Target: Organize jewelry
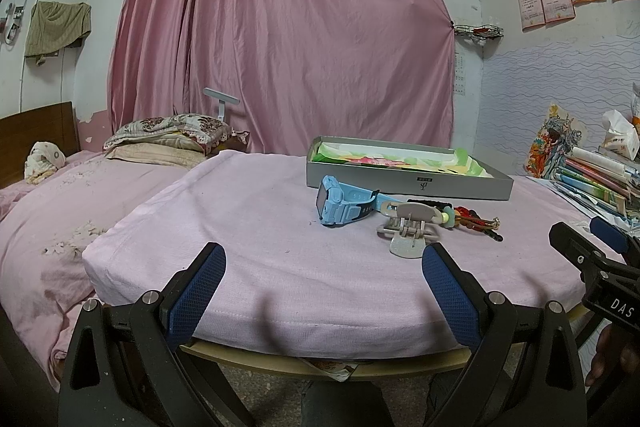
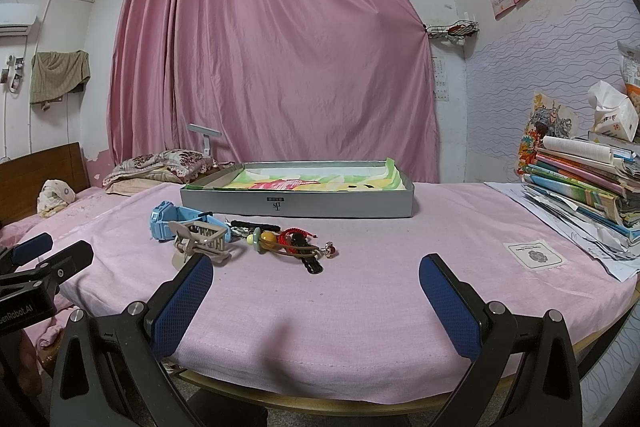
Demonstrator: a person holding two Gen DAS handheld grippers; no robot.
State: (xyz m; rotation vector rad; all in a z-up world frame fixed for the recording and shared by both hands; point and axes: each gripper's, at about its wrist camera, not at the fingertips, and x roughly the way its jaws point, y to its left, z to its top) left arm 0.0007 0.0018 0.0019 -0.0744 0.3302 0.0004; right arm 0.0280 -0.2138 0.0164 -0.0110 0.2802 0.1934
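Observation:
A grey shallow box [image 1: 408, 183] [image 2: 296, 203] with a green floral lining stands on the pink-covered table. In front of it lie a light blue watch [image 1: 344, 205] [image 2: 172, 223], a beige hair claw clip [image 1: 408, 231] [image 2: 200, 241], and a tangle of red and black cord bracelets with beads [image 1: 472, 221] [image 2: 292, 243]. My left gripper [image 1: 324, 267] is open and empty near the table's front edge, just before the clip. My right gripper [image 2: 316, 279] is open and empty, short of the bracelets. Each gripper shows at the edge of the other's view.
A stack of books and papers [image 2: 584, 199] with a tissue pack [image 2: 612, 115] sits at the table's right. A white card [image 2: 534, 255] lies on the cloth. A bed with pillows [image 1: 168, 139] is at the left. A pink curtain [image 2: 280, 47] hangs behind.

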